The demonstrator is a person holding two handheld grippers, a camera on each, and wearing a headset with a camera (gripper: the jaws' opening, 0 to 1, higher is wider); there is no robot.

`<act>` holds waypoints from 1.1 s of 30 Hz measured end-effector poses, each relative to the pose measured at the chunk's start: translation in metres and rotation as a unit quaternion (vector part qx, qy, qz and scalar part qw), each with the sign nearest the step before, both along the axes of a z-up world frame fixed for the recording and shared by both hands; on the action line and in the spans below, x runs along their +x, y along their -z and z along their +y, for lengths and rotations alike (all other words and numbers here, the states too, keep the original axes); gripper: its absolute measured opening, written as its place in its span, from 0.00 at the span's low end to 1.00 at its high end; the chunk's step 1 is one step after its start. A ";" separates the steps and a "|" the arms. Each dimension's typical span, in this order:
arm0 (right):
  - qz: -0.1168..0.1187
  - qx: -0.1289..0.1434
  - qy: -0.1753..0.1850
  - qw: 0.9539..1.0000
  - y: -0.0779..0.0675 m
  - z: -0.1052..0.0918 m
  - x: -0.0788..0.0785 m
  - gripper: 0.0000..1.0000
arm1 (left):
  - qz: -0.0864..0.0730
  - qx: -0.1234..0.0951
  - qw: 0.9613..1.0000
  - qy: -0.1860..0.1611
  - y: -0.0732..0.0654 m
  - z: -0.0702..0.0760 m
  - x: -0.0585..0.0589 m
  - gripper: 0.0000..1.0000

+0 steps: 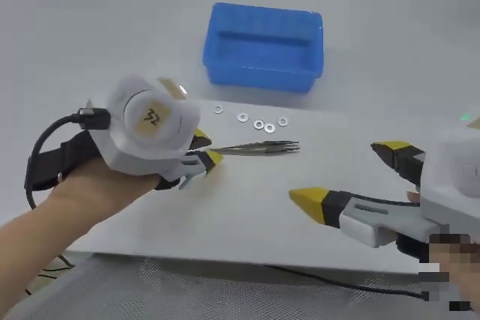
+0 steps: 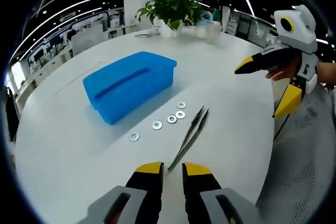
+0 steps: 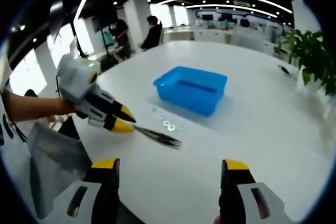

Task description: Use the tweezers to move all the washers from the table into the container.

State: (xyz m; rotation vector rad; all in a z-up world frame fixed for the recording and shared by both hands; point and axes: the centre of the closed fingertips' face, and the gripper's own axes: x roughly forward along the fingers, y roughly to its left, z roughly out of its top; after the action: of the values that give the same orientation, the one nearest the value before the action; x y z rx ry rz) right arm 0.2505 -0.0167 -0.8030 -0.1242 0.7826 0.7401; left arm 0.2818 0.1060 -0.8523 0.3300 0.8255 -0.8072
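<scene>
Silver tweezers lie flat on the white table. Just beyond them several small washers sit in a row, with the blue container behind. My left gripper is at the tweezers' handle end. In the left gripper view its yellow tips stand a narrow gap apart on either side of the tweezers, not touching them, and the washers lie ahead. My right gripper hovers wide open at the right, holding nothing. In the right gripper view it faces the tweezers and container.
The table's near edge runs just below both grippers, with a mesh surface beneath it. A black cable trails from the left gripper. A potted plant stands at the table's far side. People stand in the background.
</scene>
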 end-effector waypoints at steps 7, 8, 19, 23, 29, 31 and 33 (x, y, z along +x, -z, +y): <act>-0.002 0.000 -0.009 1.000 -0.001 0.003 0.002 0.76 | 0.006 0.022 0.999 0.040 0.004 0.000 -0.003 0.00; -0.005 -0.004 -0.013 1.000 0.000 0.004 0.003 0.76 | 0.001 0.028 0.998 0.057 0.004 -0.002 -0.005 0.00; -0.016 -0.001 -0.069 0.997 -0.006 0.024 0.005 0.64 | -0.003 0.018 0.994 0.109 -0.019 -0.017 -0.027 0.00; -0.025 -0.016 -0.127 0.991 -0.003 0.039 -0.001 0.55 | -0.016 0.018 0.992 0.124 -0.035 -0.021 -0.033 0.00; -0.049 -0.054 -0.206 0.976 0.007 0.055 -0.007 0.31 | -0.030 0.012 0.990 0.135 -0.061 -0.030 -0.038 0.00; -0.046 -0.061 -0.226 0.971 0.011 0.060 -0.010 0.28 | -0.036 0.013 0.989 0.143 -0.070 -0.035 -0.039 0.00; -0.053 -0.058 -0.244 0.967 0.011 0.066 -0.012 0.26 | -0.042 0.015 0.987 0.152 -0.079 -0.038 -0.041 0.00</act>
State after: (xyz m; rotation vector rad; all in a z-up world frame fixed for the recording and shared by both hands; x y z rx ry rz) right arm 0.2381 0.0492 -0.8137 -0.4714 0.6986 1.1428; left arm 0.2413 0.0677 -0.7732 0.5212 0.7179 -1.0592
